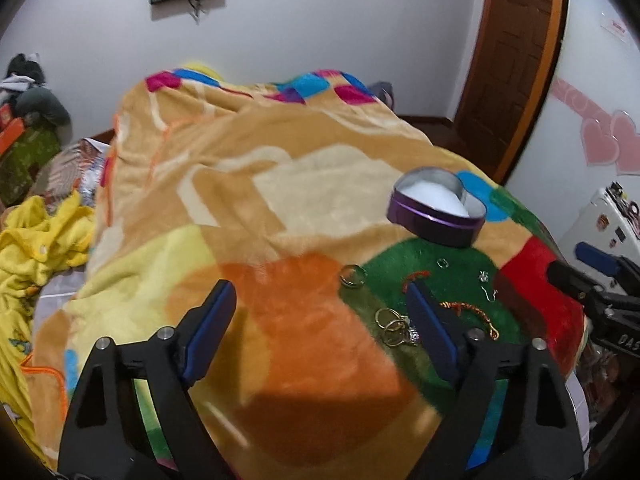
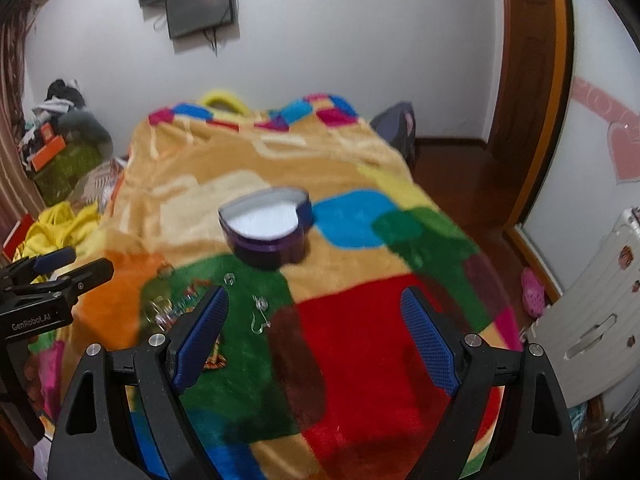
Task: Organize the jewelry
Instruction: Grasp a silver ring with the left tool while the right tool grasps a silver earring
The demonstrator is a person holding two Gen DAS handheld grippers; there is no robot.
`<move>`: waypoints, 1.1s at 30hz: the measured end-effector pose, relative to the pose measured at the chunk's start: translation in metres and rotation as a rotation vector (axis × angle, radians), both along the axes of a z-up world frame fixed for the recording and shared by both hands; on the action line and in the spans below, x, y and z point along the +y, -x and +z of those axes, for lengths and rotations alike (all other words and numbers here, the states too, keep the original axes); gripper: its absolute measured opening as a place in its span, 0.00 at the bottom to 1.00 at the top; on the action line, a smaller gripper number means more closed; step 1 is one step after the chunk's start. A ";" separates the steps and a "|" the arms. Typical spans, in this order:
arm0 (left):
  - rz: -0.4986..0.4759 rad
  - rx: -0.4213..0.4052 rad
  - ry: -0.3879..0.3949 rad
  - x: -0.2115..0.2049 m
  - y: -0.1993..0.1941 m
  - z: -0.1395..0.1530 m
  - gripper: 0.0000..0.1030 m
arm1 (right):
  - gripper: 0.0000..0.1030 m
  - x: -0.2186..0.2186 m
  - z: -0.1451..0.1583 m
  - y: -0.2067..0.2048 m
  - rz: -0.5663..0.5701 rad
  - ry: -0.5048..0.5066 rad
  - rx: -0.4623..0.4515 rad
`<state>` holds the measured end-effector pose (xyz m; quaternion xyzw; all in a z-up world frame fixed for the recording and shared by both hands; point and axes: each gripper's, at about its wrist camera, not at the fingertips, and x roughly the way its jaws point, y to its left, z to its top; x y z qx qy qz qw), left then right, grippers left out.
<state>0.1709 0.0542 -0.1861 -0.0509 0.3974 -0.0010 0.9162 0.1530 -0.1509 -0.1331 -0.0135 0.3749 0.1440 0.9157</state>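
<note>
A purple heart-shaped box (image 1: 438, 210) with white padding stands open on the blanket, also in the right wrist view (image 2: 267, 229). Jewelry lies on the green patch: a ring (image 1: 353, 276), a cluster of gold rings (image 1: 394, 328), an orange-gold chain (image 1: 472, 312), a small hook earring (image 1: 489, 292), and a clear earring (image 2: 260, 314). My left gripper (image 1: 320, 320) is open and empty above the orange patch, just left of the jewelry. My right gripper (image 2: 314, 320) is open and empty above the red patch, right of the jewelry.
The colourful blanket (image 1: 248, 184) covers the bed. Yellow clothes (image 1: 36, 240) lie at the left. A white suitcase (image 2: 592, 320) and a pink shoe (image 2: 532, 294) are on the floor at the right, with a wooden door (image 2: 532, 80) behind.
</note>
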 end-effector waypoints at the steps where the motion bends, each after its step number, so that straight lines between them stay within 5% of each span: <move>1: -0.015 0.015 0.014 0.000 -0.005 -0.004 0.78 | 0.83 0.000 -0.004 -0.003 0.008 -0.001 0.017; 6: -0.076 0.060 0.032 -0.006 -0.024 -0.012 0.70 | 0.79 0.007 -0.020 -0.013 0.058 -0.011 0.066; 19: -0.184 0.181 0.073 -0.005 -0.062 -0.038 0.40 | 0.40 0.029 -0.039 -0.031 0.175 -0.016 0.142; 28: -0.203 0.170 0.056 -0.008 -0.062 -0.043 0.20 | 0.17 0.038 -0.046 -0.038 0.201 -0.007 0.167; 33: -0.205 0.154 0.052 -0.008 -0.059 -0.039 0.20 | 0.09 0.041 -0.042 -0.037 0.209 -0.011 0.164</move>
